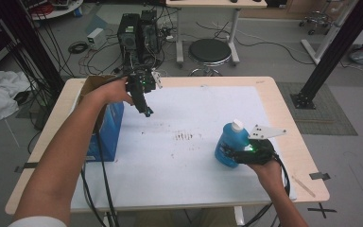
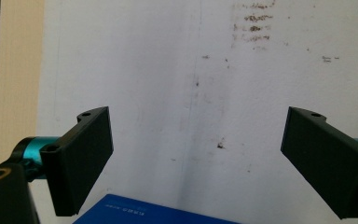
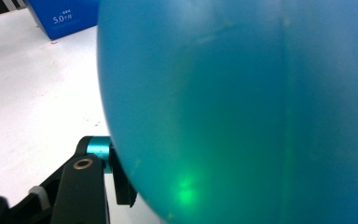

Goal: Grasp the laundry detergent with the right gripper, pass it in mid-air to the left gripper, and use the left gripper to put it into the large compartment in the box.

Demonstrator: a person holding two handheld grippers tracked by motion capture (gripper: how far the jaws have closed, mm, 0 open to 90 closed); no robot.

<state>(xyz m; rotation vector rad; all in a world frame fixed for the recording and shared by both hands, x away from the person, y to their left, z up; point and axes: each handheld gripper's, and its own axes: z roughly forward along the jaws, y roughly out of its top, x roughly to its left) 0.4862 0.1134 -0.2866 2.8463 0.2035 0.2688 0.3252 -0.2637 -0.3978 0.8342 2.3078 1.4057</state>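
Blue bottle (image 1: 229,144) w/ white cap stands upright on white sheet (image 1: 189,161), right-front part of table (image 1: 293,118). R gripper (image 1: 231,153) on it at lower body: jaws clamped against bottle's side, grey plate above, green LED lit. R hand (image 1: 264,165) comes in from bottom edge, forearm angled up-left, wrist roughly level, gripper pointing left toward bottle. In right gripper view, bottle (image 3: 242,107) sits close up against the lens, green glow on its surface; one black jaw pressed to its left flank, other jaw hidden behind bottle.

L gripper (image 1: 146,111) held above the sheet, back-left area, well apart from bottle. L hand (image 1: 116,90) gripping the body; forearm long diagonal from bottom-left corner, white sleeve at the edge. Tool tips down and fwd, nose toward the sheet. Left gripper view: jaws wide apart, nothing between them, sheet (image 2: 191,93) below w/ brown smudges (image 2: 254,23); blue box (image 2: 140,212) edge at bottom of that view.

Box (image 1: 108,127) stands at table's left edge, brown flap open on top, just beside and below L forearm. Cable (image 1: 101,175) trails from L gripper down along forearm, off front edge. Smudges (image 1: 184,136) lie mid-sheet, between the two grippers.
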